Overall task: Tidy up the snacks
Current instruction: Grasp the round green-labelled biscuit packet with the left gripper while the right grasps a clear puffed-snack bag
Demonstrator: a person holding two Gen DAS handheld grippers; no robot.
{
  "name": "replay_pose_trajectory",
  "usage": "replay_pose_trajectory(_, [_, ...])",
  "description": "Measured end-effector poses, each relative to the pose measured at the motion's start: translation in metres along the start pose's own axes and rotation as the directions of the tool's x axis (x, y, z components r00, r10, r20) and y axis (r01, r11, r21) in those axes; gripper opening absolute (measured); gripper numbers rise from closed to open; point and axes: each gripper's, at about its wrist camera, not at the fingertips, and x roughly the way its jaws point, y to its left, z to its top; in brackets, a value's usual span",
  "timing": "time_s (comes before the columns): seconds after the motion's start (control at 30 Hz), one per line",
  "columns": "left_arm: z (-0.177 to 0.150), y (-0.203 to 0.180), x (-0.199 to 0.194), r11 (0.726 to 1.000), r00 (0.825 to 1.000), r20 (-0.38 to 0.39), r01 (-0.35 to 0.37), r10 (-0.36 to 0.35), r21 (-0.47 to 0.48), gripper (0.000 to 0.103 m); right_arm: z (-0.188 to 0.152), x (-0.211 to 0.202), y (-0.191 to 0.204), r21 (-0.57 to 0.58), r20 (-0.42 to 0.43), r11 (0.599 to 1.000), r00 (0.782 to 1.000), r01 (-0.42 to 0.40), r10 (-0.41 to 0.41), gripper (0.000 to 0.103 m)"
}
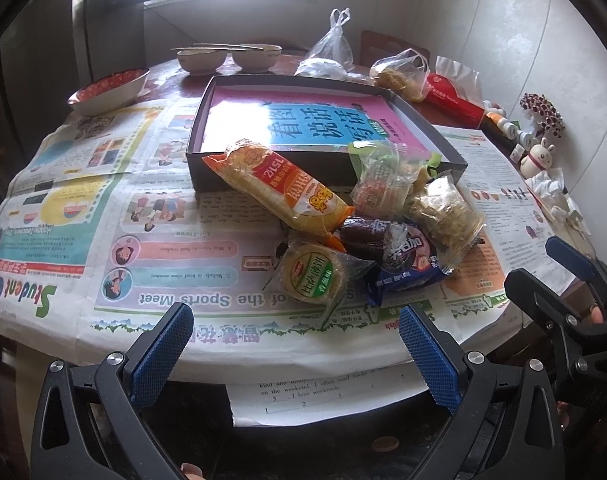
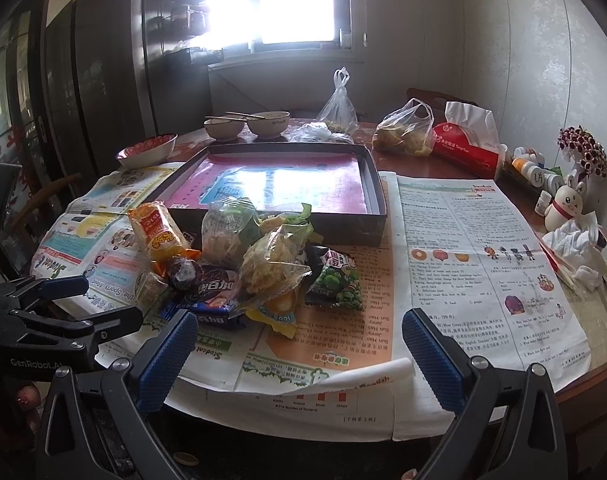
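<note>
Left wrist: snack pile point(image 1: 367, 232) lies beyond both empty, spread-apart grippers point(image 1: 295, 344) point(image 2: 299, 348).

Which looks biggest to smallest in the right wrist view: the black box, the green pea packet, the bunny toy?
1. Black box, easily the largest.
2. Green pea packet.
3. Bunny toy.
The packet lies nearer the camera, so its lead over the bunny is uncertain.
</note>
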Motion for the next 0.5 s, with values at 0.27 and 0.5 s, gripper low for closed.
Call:
replay_pose_trajectory(0.27, [0.006,0.007,0.011,1.000,1.000,-0.011,-0.023,0.023,0.002,0.102,0.009,0.020,-0.002,-0.003,-0.033,1.000,0.999,-0.009,0.008,0.103])
replay_pose_trajectory(0.5, [0.012,0.011,0.022,1.000,0.999,-0.027,-0.017,0.018,0.019,0.102,0.017,0.036,0.003,-0.031,-0.044,0.999,0.999,-0.015,0.013,0.103])
